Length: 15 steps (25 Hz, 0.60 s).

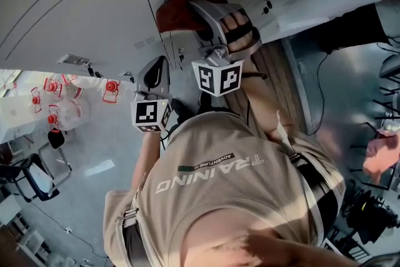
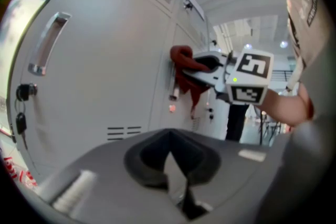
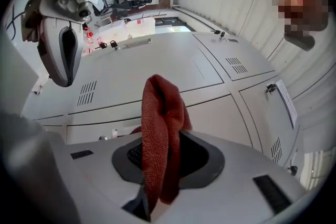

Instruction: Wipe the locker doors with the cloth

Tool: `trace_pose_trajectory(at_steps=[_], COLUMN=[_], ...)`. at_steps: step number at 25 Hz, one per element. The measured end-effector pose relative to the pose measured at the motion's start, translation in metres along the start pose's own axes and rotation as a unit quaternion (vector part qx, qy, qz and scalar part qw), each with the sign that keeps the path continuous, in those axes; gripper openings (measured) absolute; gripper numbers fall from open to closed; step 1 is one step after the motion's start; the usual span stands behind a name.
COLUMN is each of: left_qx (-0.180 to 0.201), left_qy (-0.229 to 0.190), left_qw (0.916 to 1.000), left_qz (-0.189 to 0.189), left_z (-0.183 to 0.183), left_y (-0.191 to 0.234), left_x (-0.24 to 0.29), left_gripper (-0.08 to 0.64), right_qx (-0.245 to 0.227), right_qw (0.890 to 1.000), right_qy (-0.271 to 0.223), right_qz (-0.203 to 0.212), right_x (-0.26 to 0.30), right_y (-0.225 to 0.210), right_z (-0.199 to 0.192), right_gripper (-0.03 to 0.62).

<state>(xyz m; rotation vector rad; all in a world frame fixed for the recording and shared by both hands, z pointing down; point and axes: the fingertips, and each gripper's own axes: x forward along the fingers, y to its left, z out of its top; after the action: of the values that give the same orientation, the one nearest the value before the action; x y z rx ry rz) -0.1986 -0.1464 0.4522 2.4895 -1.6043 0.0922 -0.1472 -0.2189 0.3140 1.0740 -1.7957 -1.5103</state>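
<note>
A red cloth point(image 1: 178, 9) is pressed against the grey locker doors point(image 1: 81, 9), near the seam between two doors. My right gripper point(image 1: 209, 19) is shut on the red cloth point(image 3: 160, 113), which hangs folded out of its jaws over a locker door point(image 3: 173, 68). My left gripper point(image 1: 153, 75) hangs lower and to the left, apart from the lockers, with jaws closed and nothing in them. In the left gripper view, the left gripper point(image 2: 170, 152) faces a locker door point(image 2: 105, 76), and the right gripper point(image 2: 210, 68) holds the cloth point(image 2: 184, 63) to the door edge.
A long handle point(image 2: 47, 44) and a lock with hanging keys point(image 2: 22, 94) sit on the near door. A white table with red-and-white items point(image 1: 56, 103) and a black chair point(image 1: 28, 175) stand to the left. A wooden strip point(image 1: 278, 84) runs along the lockers.
</note>
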Motion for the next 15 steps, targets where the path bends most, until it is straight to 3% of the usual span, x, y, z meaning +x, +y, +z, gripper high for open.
trace_pose_trajectory(at_steps=[2,7,15], left_qx=[0.003,0.003,-0.005], left_qy=[-0.001,-0.008,-0.010], left_qw=[1.0000,1.0000,0.9997], left_qz=[-0.002,0.003,0.022], left_z=[0.000,0.002,0.002], left_y=[-0.003,-0.003,0.006], left_x=[-0.001,-0.006,-0.018], left_gripper=[0.006,0.006,0.006], right_qx=[0.000,0.002,0.010], right_qw=[1.000,0.998,1.000], right_qy=[0.004,0.014,-0.005], right_qz=[0.004,0.059,0.021], right_x=[-0.002,-0.002,-0.007], right_y=[0.013,0.073,0.086], right_z=[-0.003,-0.014,-0.016], right_gripper=[0.086,0.086,0.086])
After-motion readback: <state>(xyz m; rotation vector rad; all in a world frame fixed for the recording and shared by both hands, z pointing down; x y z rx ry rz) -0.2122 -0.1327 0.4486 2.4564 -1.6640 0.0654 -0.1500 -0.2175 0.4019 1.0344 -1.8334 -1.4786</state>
